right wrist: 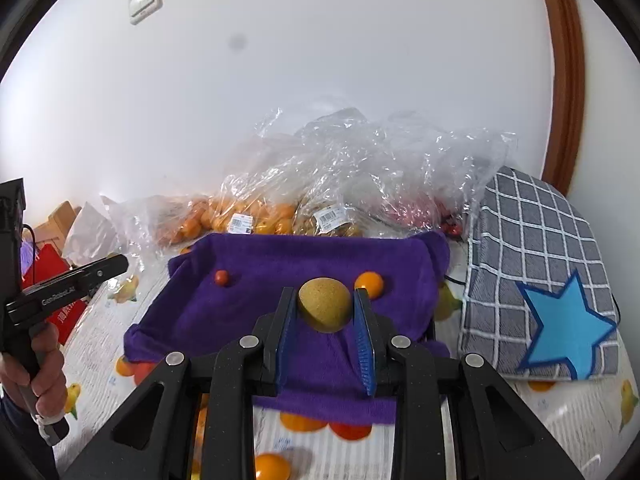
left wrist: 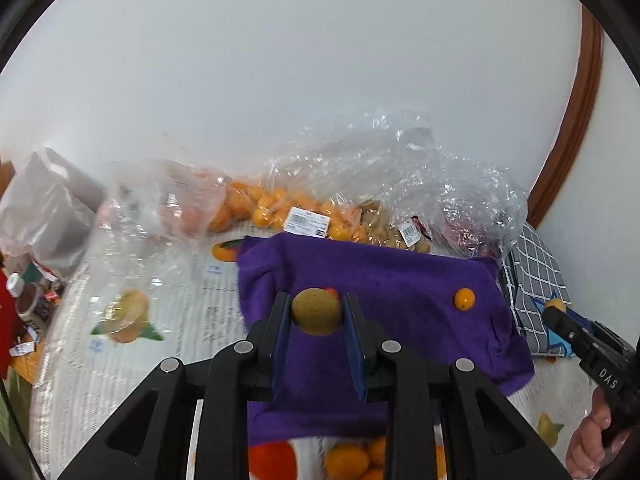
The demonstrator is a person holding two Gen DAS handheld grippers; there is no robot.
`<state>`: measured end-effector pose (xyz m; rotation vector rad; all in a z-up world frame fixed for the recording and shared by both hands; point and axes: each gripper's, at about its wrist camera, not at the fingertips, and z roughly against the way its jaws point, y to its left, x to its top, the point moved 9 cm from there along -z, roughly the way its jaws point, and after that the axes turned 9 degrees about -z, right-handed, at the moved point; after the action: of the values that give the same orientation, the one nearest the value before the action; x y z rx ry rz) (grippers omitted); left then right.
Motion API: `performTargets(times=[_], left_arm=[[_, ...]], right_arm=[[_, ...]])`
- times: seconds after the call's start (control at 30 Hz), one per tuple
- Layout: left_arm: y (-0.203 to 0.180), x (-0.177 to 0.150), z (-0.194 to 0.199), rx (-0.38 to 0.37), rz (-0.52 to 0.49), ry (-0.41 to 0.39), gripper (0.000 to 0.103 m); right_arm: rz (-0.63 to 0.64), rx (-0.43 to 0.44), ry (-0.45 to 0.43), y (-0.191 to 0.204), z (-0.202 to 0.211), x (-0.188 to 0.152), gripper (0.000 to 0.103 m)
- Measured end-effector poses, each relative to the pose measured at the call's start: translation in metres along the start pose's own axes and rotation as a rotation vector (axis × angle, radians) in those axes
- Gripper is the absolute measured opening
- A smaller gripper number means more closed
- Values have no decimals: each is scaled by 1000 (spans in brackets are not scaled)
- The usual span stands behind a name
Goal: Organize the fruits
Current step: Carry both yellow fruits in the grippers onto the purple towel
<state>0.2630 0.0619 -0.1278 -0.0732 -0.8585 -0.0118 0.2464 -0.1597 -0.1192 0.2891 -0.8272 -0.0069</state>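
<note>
Left gripper (left wrist: 316, 312): jaws clamped on a brown-green round fruit (left wrist: 317, 311), which sits between the blue pads near their tips, held above the purple cloth (left wrist: 400, 280).
Right gripper (right wrist: 325, 310): jaws clamped on a second brown-green round fruit (right wrist: 325, 309), also near the tips and lifted clear of the cloth.
Purple cloth: spread over what looks like a shallow tray on the tabletop (left wrist: 120, 360), its far edge raised.
Loose fruit on the cloth: a small orange (left wrist: 464, 299) lies to the right in the left wrist view, well apart from the left jaws; in the right wrist view it sits just beyond the tip of the right-hand jaw. A small red fruit (right wrist: 222, 277) lies toward the cloth's far left.
Hard to make out: in the left wrist view the red fruit shows only as a sliver behind the held fruit. Whether the orange shapes on the tabletop are printed or real is unclear near the bottom edge.
Behind the cloth: crumpled clear plastic bags (right wrist: 360, 168) of oranges and tan items with price labels, against a white wall.
Right side: a grey checked cushion (right wrist: 540, 260) with a blue star.
Left side: a white bag and clutter, blurred.
Hands: a hand (right wrist: 44, 364) grips the left gripper's handle at the edge of the right wrist view.
</note>
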Motion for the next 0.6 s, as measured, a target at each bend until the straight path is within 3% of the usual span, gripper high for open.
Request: performTargets(times=[0.13,0.43,0.6], left_arm=[[-8,4,-26,4,-16,20,25],[-7,1,-60,107,-77,44,25],[-5,-11,-76,96,-69,96,25]], right_arm=[[2,-17,32,-13,-27,0,28],[-34,-39,107,-41,-74,-14,28],[-29,-52,141,-44,-89,-26,28]])
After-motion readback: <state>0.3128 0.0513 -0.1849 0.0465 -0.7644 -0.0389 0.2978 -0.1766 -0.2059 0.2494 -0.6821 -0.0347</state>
